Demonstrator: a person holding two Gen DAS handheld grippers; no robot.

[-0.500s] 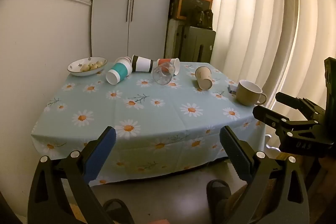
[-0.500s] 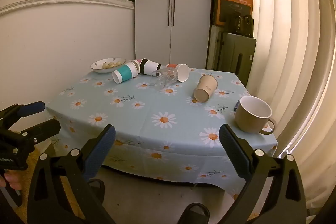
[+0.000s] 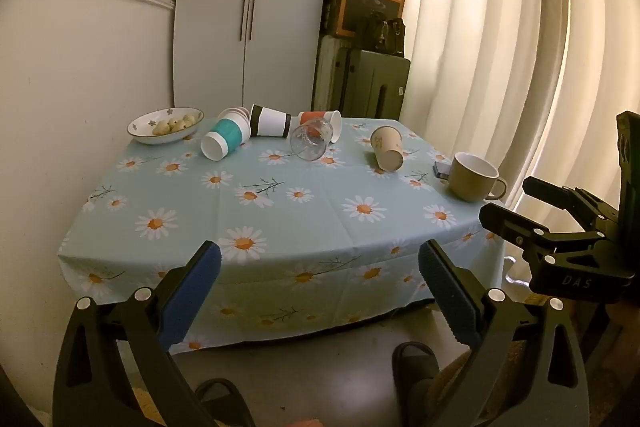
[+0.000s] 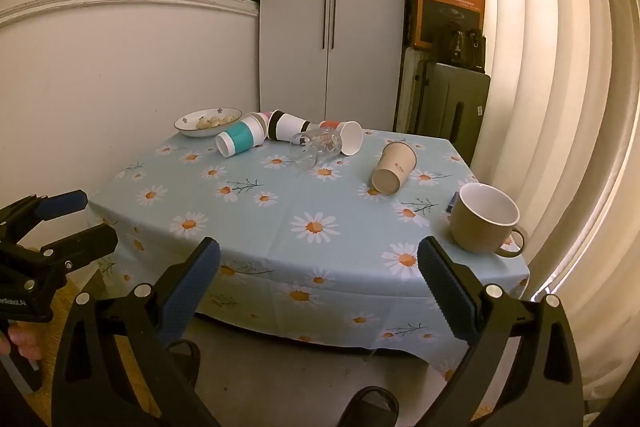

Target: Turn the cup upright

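Note:
Several cups lie on their sides on the daisy tablecloth (image 3: pixel 304 219): a teal-banded cup (image 3: pixel 224 141), a black-and-white cup (image 3: pixel 270 121), a red-banded cup (image 3: pixel 322 119), a clear glass (image 3: pixel 311 139) and a tan paper cup (image 3: pixel 387 149). A tan mug (image 3: pixel 472 181) stands upright at the right edge. My left gripper (image 3: pixel 319 291) is open and empty, short of the table's near edge. My right gripper (image 4: pixel 318 287) is open and empty, also in front of the table. The right wrist view shows the tan paper cup (image 4: pixel 394 167) and the mug (image 4: pixel 484 219).
A bowl of food (image 3: pixel 166 125) sits at the table's back left by the wall. A small dark object (image 3: pixel 442 169) lies behind the mug. A cupboard, stacked boxes (image 3: pixel 366 3) and a curtain stand behind and to the right. Slippered feet show on the floor below.

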